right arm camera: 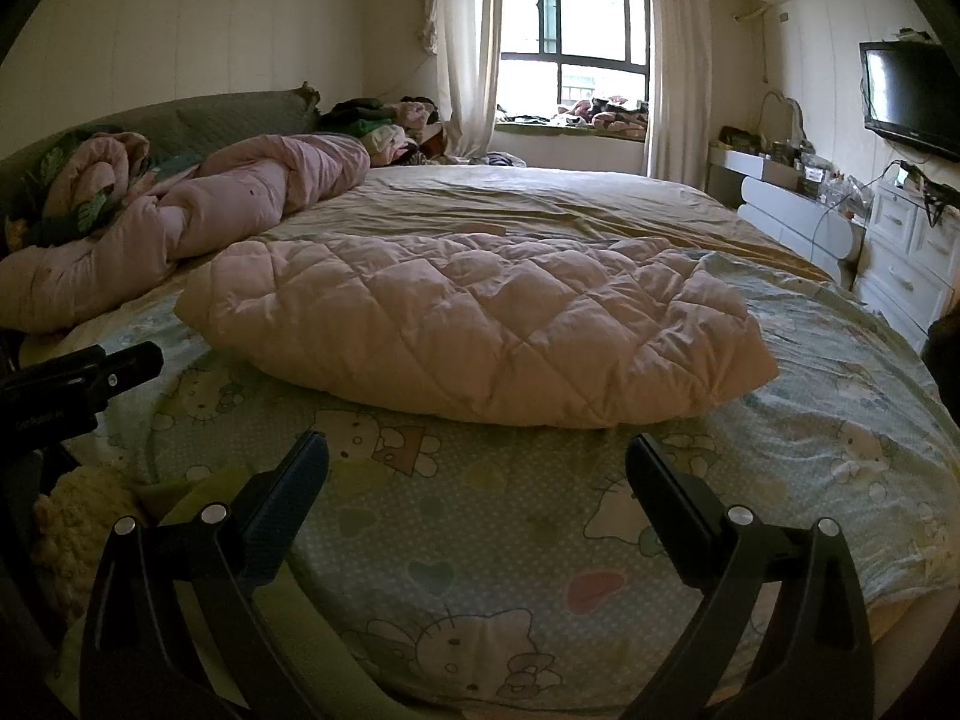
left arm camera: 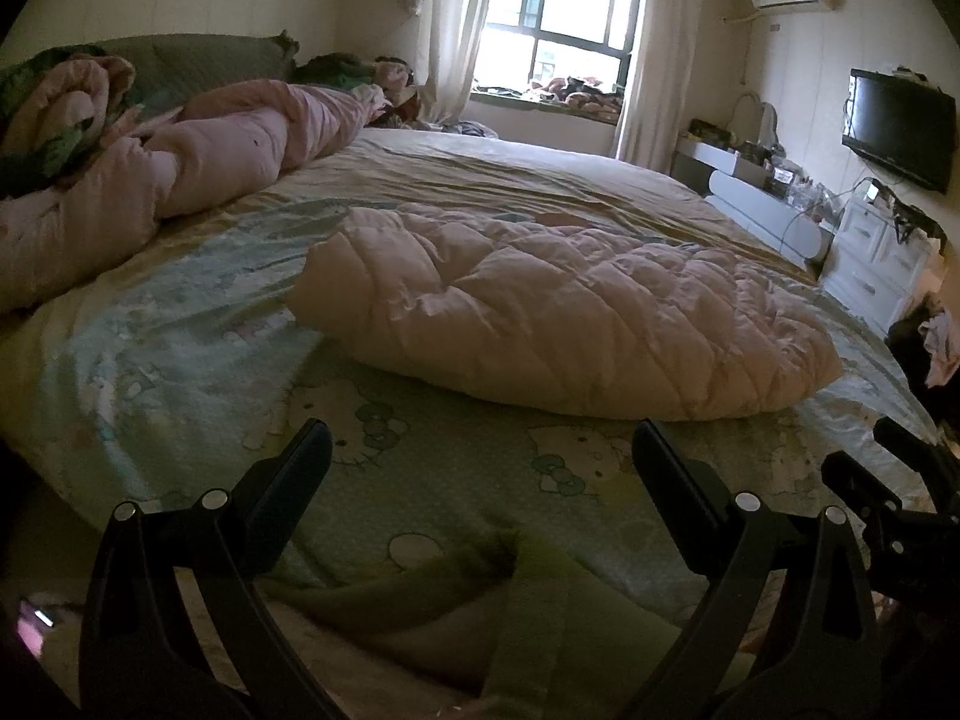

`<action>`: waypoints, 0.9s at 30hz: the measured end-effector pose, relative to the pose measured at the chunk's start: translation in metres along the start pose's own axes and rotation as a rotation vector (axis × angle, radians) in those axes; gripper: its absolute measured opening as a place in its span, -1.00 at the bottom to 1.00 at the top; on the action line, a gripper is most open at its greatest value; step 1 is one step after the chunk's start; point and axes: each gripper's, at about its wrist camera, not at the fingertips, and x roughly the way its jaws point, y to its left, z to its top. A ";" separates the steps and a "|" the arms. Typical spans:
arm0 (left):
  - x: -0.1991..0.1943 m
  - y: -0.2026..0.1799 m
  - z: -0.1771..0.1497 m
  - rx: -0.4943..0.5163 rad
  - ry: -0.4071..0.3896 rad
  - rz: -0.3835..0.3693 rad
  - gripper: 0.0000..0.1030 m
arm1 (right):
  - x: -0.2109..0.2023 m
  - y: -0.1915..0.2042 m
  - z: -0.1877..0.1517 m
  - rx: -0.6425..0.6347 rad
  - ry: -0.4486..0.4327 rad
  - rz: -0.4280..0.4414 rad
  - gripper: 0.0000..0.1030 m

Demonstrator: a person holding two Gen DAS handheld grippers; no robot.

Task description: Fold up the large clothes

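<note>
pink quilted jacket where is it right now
The pink quilted jacket lies flat mid-bed on the cartoon sheet, ahead of both open grippers, with the rolled pink duvet to its left.

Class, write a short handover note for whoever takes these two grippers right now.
Left gripper: open, empty, above the bed's near edge.
Right gripper: open, empty, beside it.
Pink quilted coat lies mid-bed on the cartoon sheet, in a puffy bundle that looks at least partly folded; neither gripper touches it.
Rolled pink duvet lies at the headboard.
Left: check the coat's fold, finish if needed.
</note>
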 end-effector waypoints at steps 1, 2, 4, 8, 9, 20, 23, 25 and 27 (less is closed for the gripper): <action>0.000 -0.001 0.000 -0.001 0.000 -0.001 0.82 | 0.001 0.000 0.000 0.000 -0.001 0.001 0.92; 0.000 0.000 0.000 -0.001 0.001 0.000 0.82 | 0.000 0.000 0.000 0.001 -0.001 0.000 0.92; 0.000 -0.001 0.000 -0.003 0.001 0.000 0.82 | 0.001 0.000 0.000 0.000 0.000 0.001 0.92; 0.000 0.000 0.000 -0.002 0.000 0.004 0.82 | 0.000 -0.001 0.000 0.001 0.000 0.001 0.92; 0.000 0.001 0.000 -0.002 0.001 0.005 0.82 | 0.000 0.000 0.000 0.002 -0.001 -0.001 0.92; 0.000 0.002 -0.001 0.003 0.002 0.018 0.82 | -0.001 0.001 -0.001 0.005 0.004 0.000 0.92; -0.001 0.002 -0.002 0.003 0.003 0.019 0.82 | -0.001 0.001 -0.001 0.005 0.004 0.000 0.92; -0.001 0.001 -0.002 0.000 0.004 0.021 0.82 | -0.001 0.001 -0.001 0.004 0.004 0.001 0.92; -0.001 0.002 -0.002 0.001 0.003 0.017 0.82 | -0.002 0.001 -0.001 0.003 0.003 0.001 0.92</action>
